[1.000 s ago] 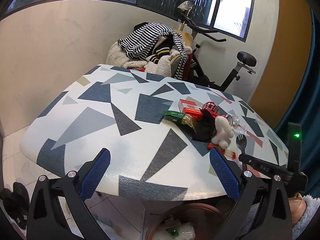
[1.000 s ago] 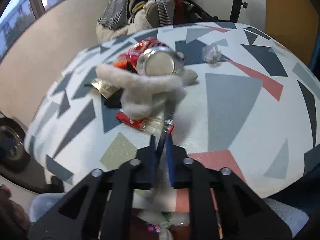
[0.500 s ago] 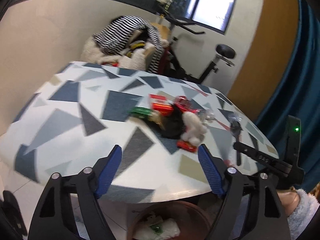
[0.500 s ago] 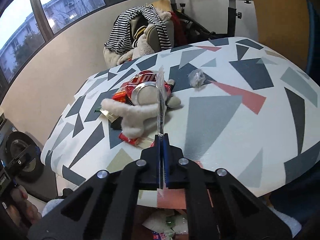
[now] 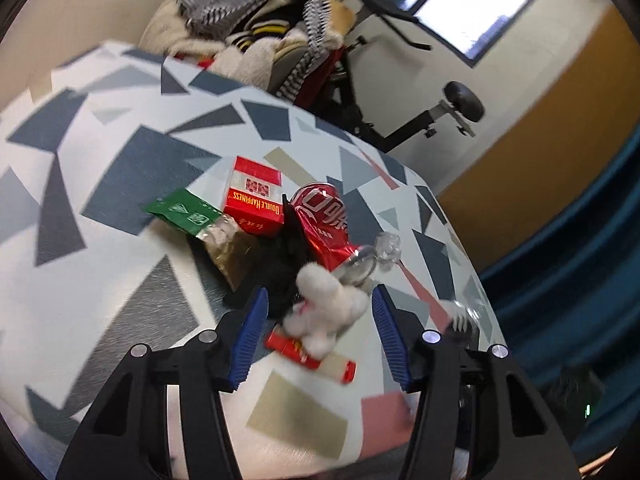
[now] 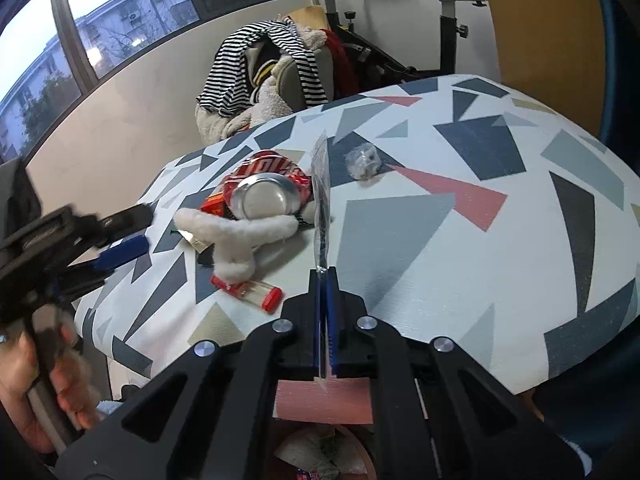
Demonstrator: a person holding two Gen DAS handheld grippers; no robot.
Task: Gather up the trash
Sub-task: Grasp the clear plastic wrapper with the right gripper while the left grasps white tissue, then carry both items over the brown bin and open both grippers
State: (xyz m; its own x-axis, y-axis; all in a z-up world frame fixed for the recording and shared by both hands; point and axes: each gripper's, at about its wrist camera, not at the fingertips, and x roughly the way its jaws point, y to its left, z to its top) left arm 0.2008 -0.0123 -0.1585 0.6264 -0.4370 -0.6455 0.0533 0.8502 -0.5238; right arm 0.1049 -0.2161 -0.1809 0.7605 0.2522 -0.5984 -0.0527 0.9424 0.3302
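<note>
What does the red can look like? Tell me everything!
The can is red with white lettering and looks like crushed, dented metal. It lies on its side on the table, its round silver end facing the right gripper's camera. A white fluffy thing lies against that end, and a red box sits beside it.

Trash bin [image 6: 320,456] cut off by bottom edge; black item [image 5: 280,268] hidden under white fluff [image 5: 324,308].
</note>
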